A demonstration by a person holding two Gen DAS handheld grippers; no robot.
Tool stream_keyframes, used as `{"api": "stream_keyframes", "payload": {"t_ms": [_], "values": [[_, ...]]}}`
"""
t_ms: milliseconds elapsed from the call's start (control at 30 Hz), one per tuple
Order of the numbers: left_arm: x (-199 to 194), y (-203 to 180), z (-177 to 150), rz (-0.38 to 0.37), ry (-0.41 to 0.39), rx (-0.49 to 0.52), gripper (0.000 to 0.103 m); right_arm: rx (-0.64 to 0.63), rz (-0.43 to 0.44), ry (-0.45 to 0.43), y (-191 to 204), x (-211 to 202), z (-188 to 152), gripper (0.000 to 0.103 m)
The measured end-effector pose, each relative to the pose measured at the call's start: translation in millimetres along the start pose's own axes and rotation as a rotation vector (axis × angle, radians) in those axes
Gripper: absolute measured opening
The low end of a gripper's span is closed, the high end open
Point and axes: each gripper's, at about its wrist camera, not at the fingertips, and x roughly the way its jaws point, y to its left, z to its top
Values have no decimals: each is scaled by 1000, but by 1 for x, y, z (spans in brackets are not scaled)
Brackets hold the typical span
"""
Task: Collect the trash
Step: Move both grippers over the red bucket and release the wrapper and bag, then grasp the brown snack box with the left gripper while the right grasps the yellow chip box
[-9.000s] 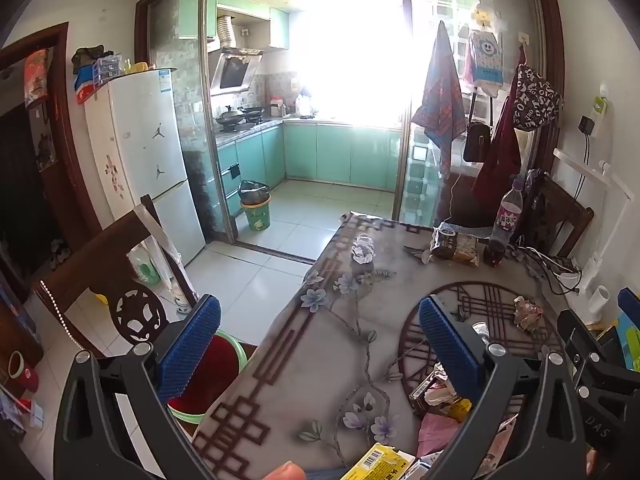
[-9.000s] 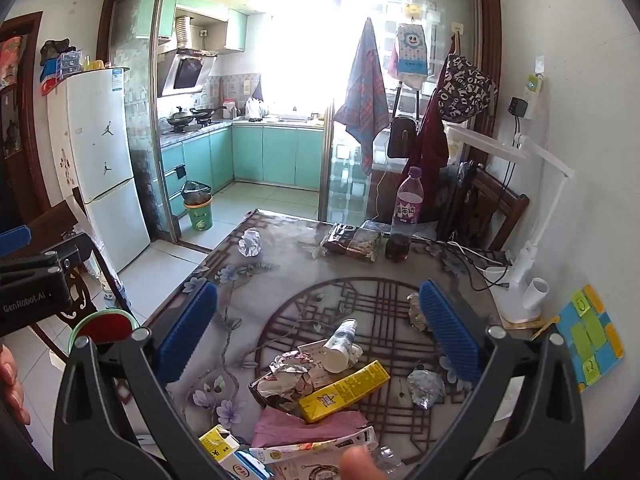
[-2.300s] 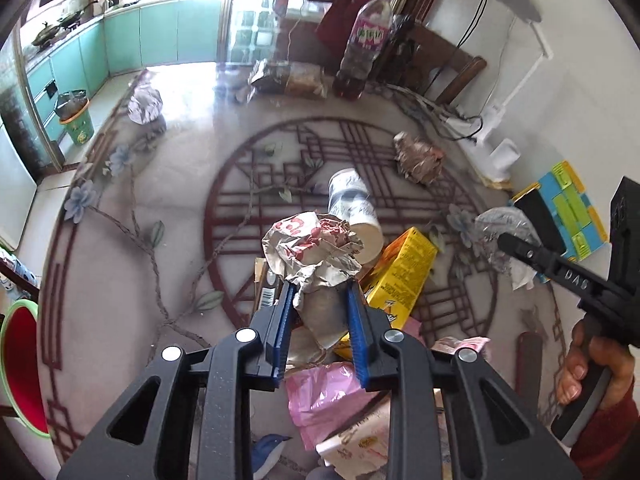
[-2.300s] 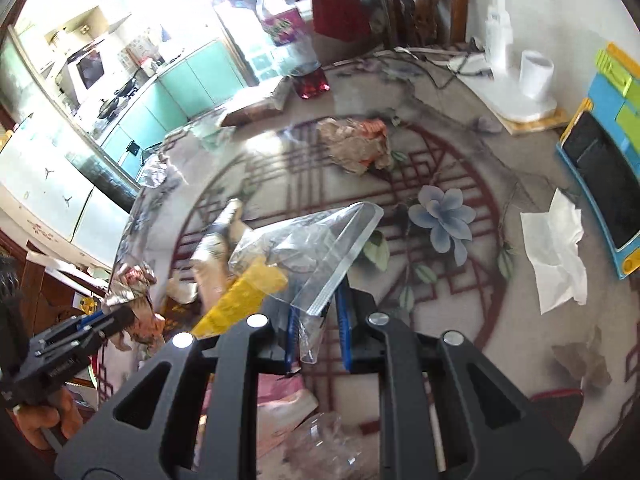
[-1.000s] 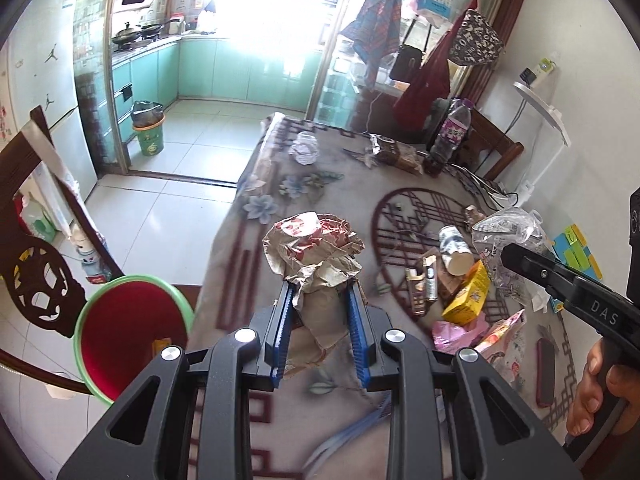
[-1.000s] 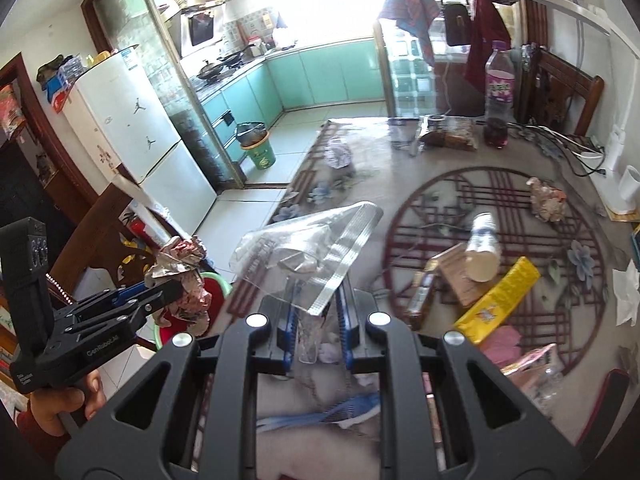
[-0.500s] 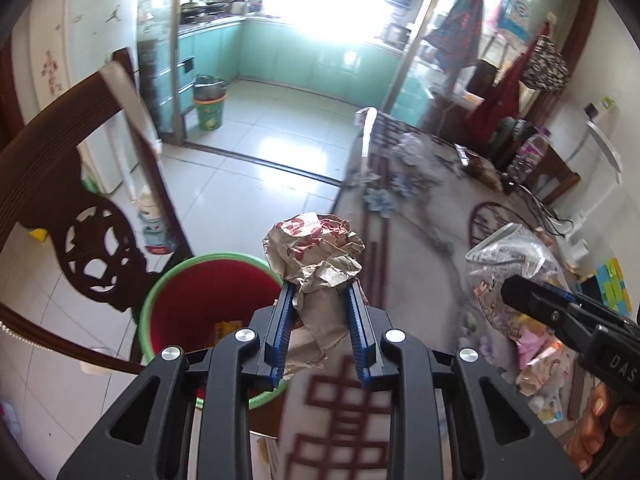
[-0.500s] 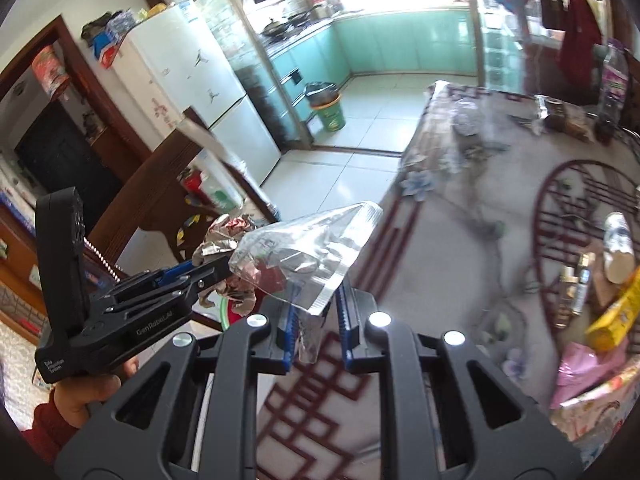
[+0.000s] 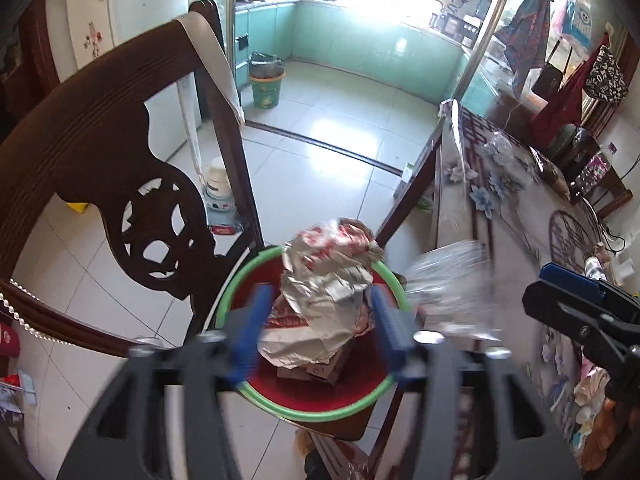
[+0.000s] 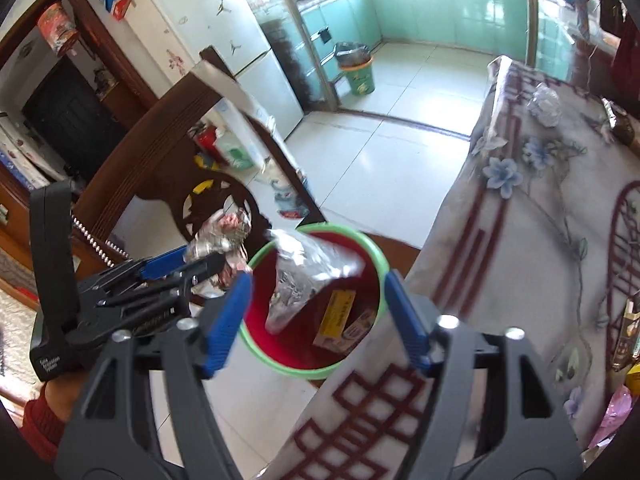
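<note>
A red bin with a green rim (image 9: 332,414) (image 10: 372,252) stands on the floor by the table's corner, with a yellow box (image 10: 338,312) and cartons inside. My left gripper (image 9: 320,320) hangs over it, jaws opening; the crumpled foil wrapper (image 9: 328,280) sits loose between the blue pads. My right gripper (image 10: 316,320) is also above the bin, jaws opening, and the clear plastic bag (image 10: 304,276) drops free between its fingers. The left wrist view shows the bag (image 9: 448,292) as a blur beside the right gripper (image 9: 580,308). The left gripper (image 10: 180,268) and wrapper (image 10: 224,236) show at left.
A dark carved chair (image 9: 120,160) stands close to the left of the bin. The table with the flowered cloth (image 10: 520,240) borders it on the right, with more trash at its far right edge. A small green kitchen bin (image 9: 266,88) and a white fridge (image 10: 224,40) stand farther off.
Both grippers have swung from over the table to above the red bin and sunk a little. Both pairs of jaws have spread apart, letting go of the foil wrapper and the clear bag.
</note>
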Motion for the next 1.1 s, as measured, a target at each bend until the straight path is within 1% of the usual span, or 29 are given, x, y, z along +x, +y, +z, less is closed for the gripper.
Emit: {"api": "stream_keyframes", "payload": {"t_ms": [33,100,167,300,400,533,700,800,900,967,1000,1033,1100], "values": [[-2,0,1,-15,-9,1,65,2,3,-5,1,-2,2,68],[-5,-4,3,-12,-11,13,65,3,-6,-21,1,-10,2,68],[-7,-9,4,-9,-14,26,65,-3,-31,-43,-2,-22,1,68],[-13,-26,4,-37,-23,43,64,14,-72,-73,-15,-48,-9,68],[-13,-52,2,-67,-18,83,64,52,-117,-86,-40,-72,-23,68],[-13,-103,-2,-128,-11,149,64,123,-194,-94,-81,-103,-46,68],[-16,-171,-16,-192,2,227,64,229,-323,-117,-156,-149,-76,68],[-18,-210,-28,-226,16,269,64,308,-459,-129,-215,-171,-89,68],[-20,-252,-43,-255,32,319,64,403,-568,-99,-280,-176,-102,73],[-20,-273,-51,-274,47,340,64,487,-613,-57,-322,-168,-111,73],[-19,-287,-56,-283,55,353,64,532,-618,-35,-339,-163,-116,73],[-18,-298,-59,-287,59,363,65,588,-599,-18,-360,-157,-121,73],[-14,-318,-63,-294,70,379,65,652,-551,8,-379,-145,-126,73]]}}
